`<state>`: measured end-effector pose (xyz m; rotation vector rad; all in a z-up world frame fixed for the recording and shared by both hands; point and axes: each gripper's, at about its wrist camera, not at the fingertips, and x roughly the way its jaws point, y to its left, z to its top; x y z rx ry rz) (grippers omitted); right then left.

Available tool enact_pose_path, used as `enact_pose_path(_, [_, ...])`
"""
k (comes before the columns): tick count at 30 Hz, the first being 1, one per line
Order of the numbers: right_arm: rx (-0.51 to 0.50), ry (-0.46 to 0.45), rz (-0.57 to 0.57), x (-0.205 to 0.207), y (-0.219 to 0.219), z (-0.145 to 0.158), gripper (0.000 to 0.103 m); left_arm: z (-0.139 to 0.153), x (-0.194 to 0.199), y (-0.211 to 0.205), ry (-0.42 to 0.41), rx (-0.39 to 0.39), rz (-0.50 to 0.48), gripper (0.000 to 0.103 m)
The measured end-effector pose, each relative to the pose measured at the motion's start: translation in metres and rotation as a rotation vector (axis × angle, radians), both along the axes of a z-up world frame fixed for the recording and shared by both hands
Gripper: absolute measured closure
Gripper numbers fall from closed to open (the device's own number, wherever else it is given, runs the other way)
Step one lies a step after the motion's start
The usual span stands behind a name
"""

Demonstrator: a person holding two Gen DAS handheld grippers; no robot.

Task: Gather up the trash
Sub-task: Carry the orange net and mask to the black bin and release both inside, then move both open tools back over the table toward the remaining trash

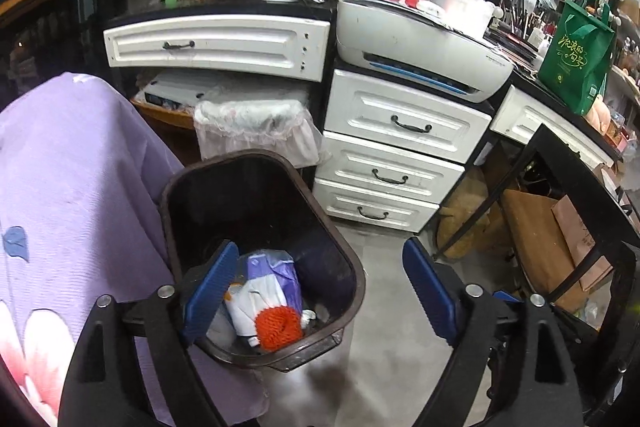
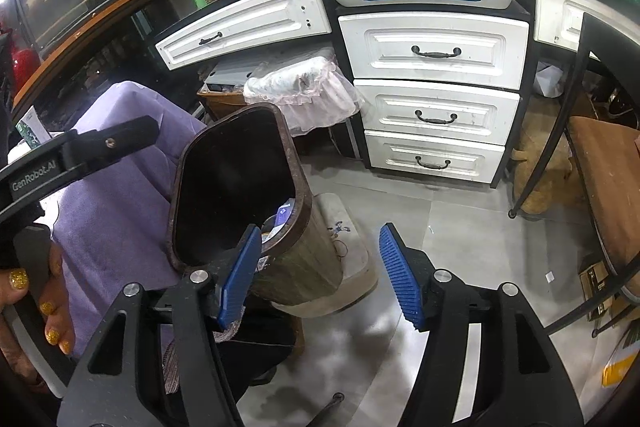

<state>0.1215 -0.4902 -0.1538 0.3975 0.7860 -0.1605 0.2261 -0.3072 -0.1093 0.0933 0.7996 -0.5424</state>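
Dull brown plastic bin beside ribbed purple cloth; glossy grey floor tiles, scuffed white-painted drawers behind.

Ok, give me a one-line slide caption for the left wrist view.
Left gripper open above the brown trash bin, which holds an orange mesh scrubber and plastic wrappers.
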Motion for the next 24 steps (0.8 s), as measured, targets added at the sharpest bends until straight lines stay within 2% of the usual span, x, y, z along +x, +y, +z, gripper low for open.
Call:
enact_pose_path(9, [0.012,-0.008,0.017,0.001,0.008,0.006,0.040,0.012,-0.008,0.020,0.006,-0.050,0.029,0.014])
enact_pose_path(13, [0.007,-0.025,0.034,0.001,0.016,0.013,0.035,0.025,-0.015,0.033,-0.016,-0.064,0.040,0.011])
enact_pose_path(21, [-0.004,-0.085,0.102,0.007,0.043,0.041,0.030,0.057,-0.033,0.077,-0.111,-0.071,0.081,0.006])
enact_pose_path(24, [-0.004,-0.117,0.142,0.011,0.059,0.054,0.025,0.068,-0.037,0.100,-0.148,-0.060,0.111,0.006])
